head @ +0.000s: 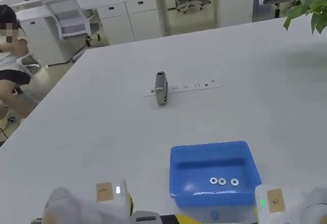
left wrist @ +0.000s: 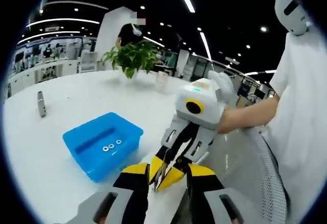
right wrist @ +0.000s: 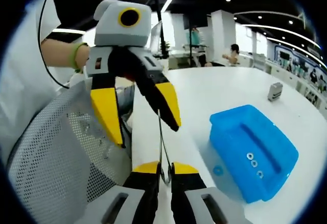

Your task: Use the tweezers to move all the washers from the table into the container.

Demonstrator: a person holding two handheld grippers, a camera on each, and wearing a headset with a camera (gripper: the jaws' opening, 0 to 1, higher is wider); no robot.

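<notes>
three small flat washers point(head: 222, 181) sit in a row on the floor of the blue container point(head: 209, 146), a smooth plastic tub with round corners and low walls. the washers are shiny rings with a hole in the middle. in the right gripper view the tub lies ahead of the jaws and off to their right, on the smooth white table point(head: 102, 122). one more little ring point(right wrist: 218, 170) lies flat on the table just beside the tub, nearer the jaws. i cannot tell if it is a washer.

the right gripper point(right wrist: 164, 170) has its two yellow-tipped jaws pressed tight on the tweezers point(right wrist: 160, 142), a thin metal strip that sticks straight out ahead of them. the left gripper point(right wrist: 148, 134) faces it with its long black and yellow jaws spread wide apart. the thin end of the tweezers reaches up between them, and i cannot tell if it touches them.

far ahead of the left jaws, to their left, a small grey block point(left wrist: 41, 104) stands upright on the table.
</notes>
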